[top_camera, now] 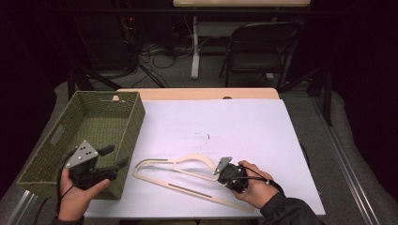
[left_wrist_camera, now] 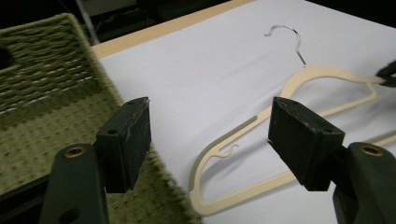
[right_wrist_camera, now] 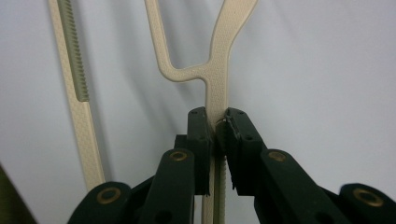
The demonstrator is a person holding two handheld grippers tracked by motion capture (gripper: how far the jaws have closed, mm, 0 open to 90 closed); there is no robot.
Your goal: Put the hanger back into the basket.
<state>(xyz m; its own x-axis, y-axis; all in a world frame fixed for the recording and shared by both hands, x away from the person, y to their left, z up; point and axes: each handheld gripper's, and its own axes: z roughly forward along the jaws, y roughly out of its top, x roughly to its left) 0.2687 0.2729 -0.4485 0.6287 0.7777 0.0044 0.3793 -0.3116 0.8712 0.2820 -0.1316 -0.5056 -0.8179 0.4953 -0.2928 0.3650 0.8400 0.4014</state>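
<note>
Hanger (top_camera: 187, 176), a cream plastic one with a thin metal hook (top_camera: 204, 139), lies flat on the white sheet (top_camera: 244, 126) that covers the desk, in the near half, its long bar running from near the basket toward the near right corner. The right gripper (top_camera: 220, 169) has its jaws clamped on the hanger's right shoulder arm; in the right gripper view the two black jaws press against either side of the cream arm (right_wrist_camera: 217, 100), just below where it forks. So the grasp looks made, but the hanger seems not yet lifted: in the high view it rests on the sheet with no clear gap beneath it.

The left gripper (top_camera: 117, 157) is held over the near right corner of the green woven basket (top_camera: 42, 159), which stands at the desk's left edge. Its jaws stand wide apart with nothing between them, and in the left gripper view they frame the hanger's left end (left_wrist_camera: 210, 158) farther off on the sheet.

By my reading, the pick-up is at its start: one end is secured, the other end is unheld. What is left is likely the lift and the carry, perhaps toward the basket, which appears empty.
</note>
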